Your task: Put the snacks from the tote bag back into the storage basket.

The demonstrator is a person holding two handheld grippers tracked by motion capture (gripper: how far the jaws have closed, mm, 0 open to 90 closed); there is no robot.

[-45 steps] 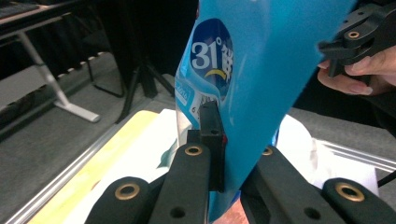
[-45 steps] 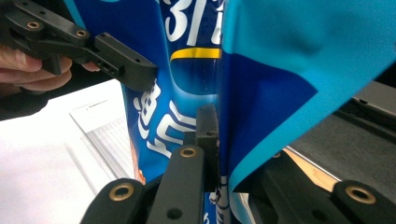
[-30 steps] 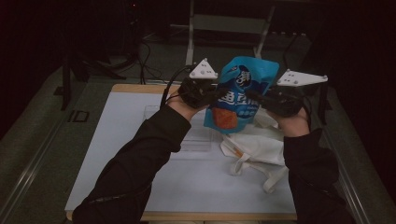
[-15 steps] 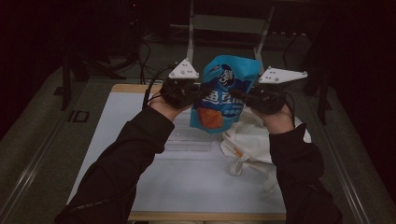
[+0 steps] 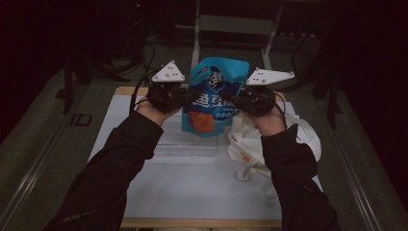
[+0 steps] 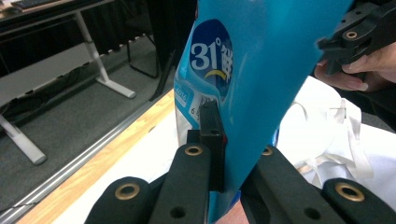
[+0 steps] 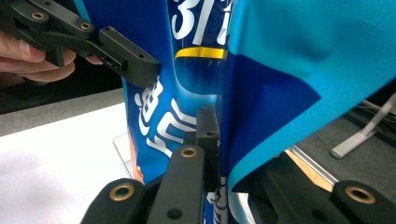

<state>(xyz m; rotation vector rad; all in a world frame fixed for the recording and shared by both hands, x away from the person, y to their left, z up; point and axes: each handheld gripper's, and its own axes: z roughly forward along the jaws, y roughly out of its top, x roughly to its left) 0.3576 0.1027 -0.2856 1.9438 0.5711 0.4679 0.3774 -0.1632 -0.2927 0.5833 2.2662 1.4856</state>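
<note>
Risk first: the blue snack bag (image 5: 214, 98) hangs in the air between two grippers, each pinching only a side edge of slick foil, so it could slide out if either grip loosens, or tear along a seam if the hands pull apart too hard. That is a judgement from how thin the pinches look, not something seen happening.

The left gripper (image 5: 185, 96) is clamped on the bag's left edge; in the left gripper view its jaws are closed with the foil (image 6: 261, 70) sandwiched between them. The right gripper (image 5: 231, 98) is likewise clenched on the right edge, and in the right gripper view the foil (image 7: 280, 70) folds over one jaw, hiding it.

So the bag sits directly between the two grippers, upright, held above the far part of the white table mat (image 5: 192, 187). Beneath it lies a clear plastic tray (image 5: 173, 144), and just to its right a crumpled white cloth bag (image 5: 250, 139) rests on the mat, apart from the foil bag
</note>
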